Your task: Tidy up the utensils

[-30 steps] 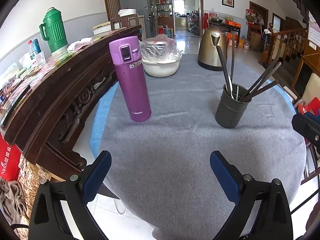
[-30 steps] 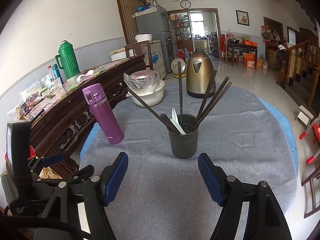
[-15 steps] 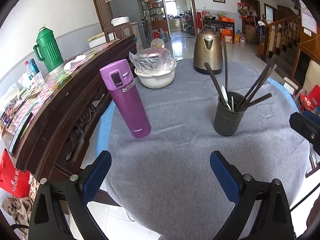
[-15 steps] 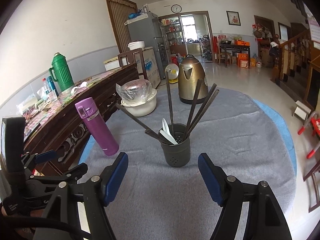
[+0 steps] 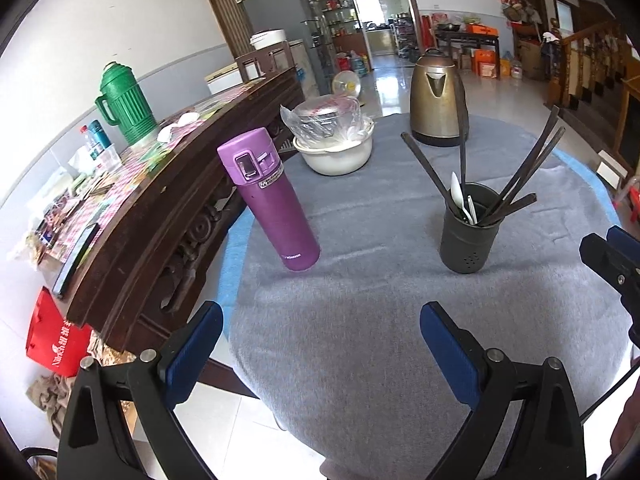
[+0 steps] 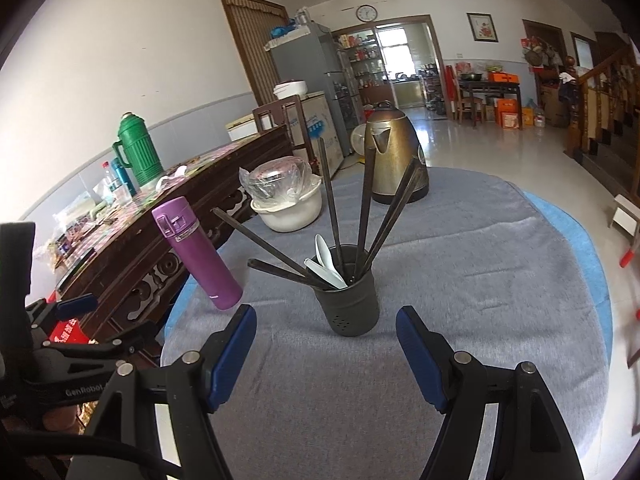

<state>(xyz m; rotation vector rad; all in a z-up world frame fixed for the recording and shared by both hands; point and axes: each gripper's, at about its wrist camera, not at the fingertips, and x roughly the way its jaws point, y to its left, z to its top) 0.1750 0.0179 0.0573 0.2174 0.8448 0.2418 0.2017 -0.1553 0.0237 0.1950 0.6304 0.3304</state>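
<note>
Grey cloth-covered round table (image 6: 480,264). Bronze kettle (image 6: 394,156) at far edge. Purple flask (image 5: 272,204) upright, left side. Dark holder (image 6: 352,304), centre, containing dark chopsticks (image 6: 362,208) and white spoons (image 6: 326,262). Left gripper (image 5: 320,344) and right gripper (image 6: 326,344): both spread wide, empty, above near edge.

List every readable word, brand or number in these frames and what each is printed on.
"GenRobot": on the left gripper body, end of the word hidden.
Purple flask: base logo and lid label too small to read.
Red bag: white characters, blurred.
Wall clock: numerals too small.
</note>
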